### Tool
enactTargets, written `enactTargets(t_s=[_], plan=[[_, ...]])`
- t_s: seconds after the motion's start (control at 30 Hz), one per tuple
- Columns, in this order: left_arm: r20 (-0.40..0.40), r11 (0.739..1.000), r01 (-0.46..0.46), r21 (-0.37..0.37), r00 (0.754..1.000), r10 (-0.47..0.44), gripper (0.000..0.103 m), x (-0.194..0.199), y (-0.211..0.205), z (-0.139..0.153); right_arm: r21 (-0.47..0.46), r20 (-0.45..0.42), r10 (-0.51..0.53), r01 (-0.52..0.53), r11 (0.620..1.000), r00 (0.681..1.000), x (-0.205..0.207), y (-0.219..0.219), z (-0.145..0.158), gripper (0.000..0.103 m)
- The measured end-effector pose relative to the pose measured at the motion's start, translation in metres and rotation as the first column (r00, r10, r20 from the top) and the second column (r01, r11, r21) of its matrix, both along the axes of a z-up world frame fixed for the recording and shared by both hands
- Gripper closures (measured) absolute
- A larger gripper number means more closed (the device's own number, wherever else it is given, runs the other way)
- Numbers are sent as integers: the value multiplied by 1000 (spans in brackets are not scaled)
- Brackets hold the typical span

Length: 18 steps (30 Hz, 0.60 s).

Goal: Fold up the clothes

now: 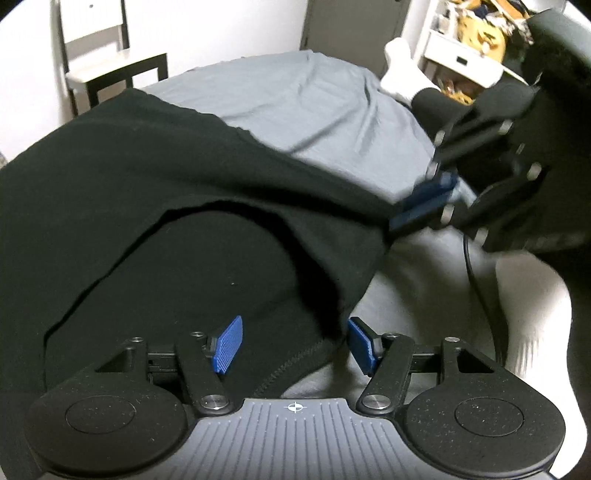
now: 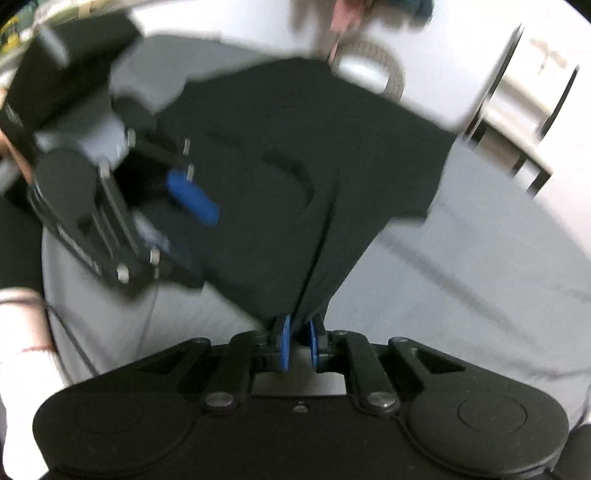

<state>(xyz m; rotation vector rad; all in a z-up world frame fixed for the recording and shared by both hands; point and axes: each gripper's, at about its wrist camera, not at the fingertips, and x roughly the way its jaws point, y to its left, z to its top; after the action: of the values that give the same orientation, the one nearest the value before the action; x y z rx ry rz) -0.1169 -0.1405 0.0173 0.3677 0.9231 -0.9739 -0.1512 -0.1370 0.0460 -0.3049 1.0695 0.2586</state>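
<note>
We note a grey bed sheet (image 1: 295, 110) covering the mattress, creased in shallow folds toward its right edge. Behind it stands a chair with a pale seat and dark frame (image 1: 107, 66) against a white wall (image 1: 221, 26). Beside the wall is a dark grey door panel (image 1: 351, 29). At upper right, a white open shelf unit (image 1: 461, 55) holds yellow and dark items, too blurred to identify. A white sock on a foot (image 1: 402, 70) rests at the sheet's far edge. A thin black cable (image 1: 480, 288) crosses the sheet.
</note>
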Motion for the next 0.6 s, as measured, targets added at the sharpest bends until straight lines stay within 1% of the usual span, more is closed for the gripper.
enactTargets(t_s=[0.03,0.07,0.13,0.2,0.23,0.27,0.3,0.4,0.47,0.57,0.6], plan=[[-11,1000,3,-6,1000,-3,41,1,1,1,17,-5,-23,23,1000,1000,0,-3,-3,90],[-10,999,-4,-35,1000,4,41,2,2,3,39,-8,-45,45,998,999,0,-6,-5,89],[-11,996,-20,-91,1000,19,41,3,5,7,128,-8,-106,107,986,994,1,-19,0,82],[-12,988,-35,-148,999,34,41,5,7,11,242,15,-179,170,955,984,2,-37,12,70],[-13,983,-42,-176,999,41,41,6,8,13,283,42,-226,205,937,973,5,-46,18,67],[-14,978,-50,-204,999,48,41,6,10,15,323,69,-275,239,916,959,9,-54,25,62],[-15,971,-57,-232,998,55,41,7,11,17,363,94,-323,270,892,942,13,-63,32,60],[-20,946,-79,-314,997,77,41,10,14,23,461,144,-452,344,818,880,36,-96,36,59],[-24,926,-93,-366,996,90,41,11,16,27,552,100,-527,394,735,844,61,-121,25,60],[-3,927,-52,-372,998,55,41,9,8,19,598,42,-564,432,675,825,95,-135,2,67],[11,928,-37,-371,999,44,41,6,5,17,610,22,-574,444,656,818,106,-139,-5,68]])
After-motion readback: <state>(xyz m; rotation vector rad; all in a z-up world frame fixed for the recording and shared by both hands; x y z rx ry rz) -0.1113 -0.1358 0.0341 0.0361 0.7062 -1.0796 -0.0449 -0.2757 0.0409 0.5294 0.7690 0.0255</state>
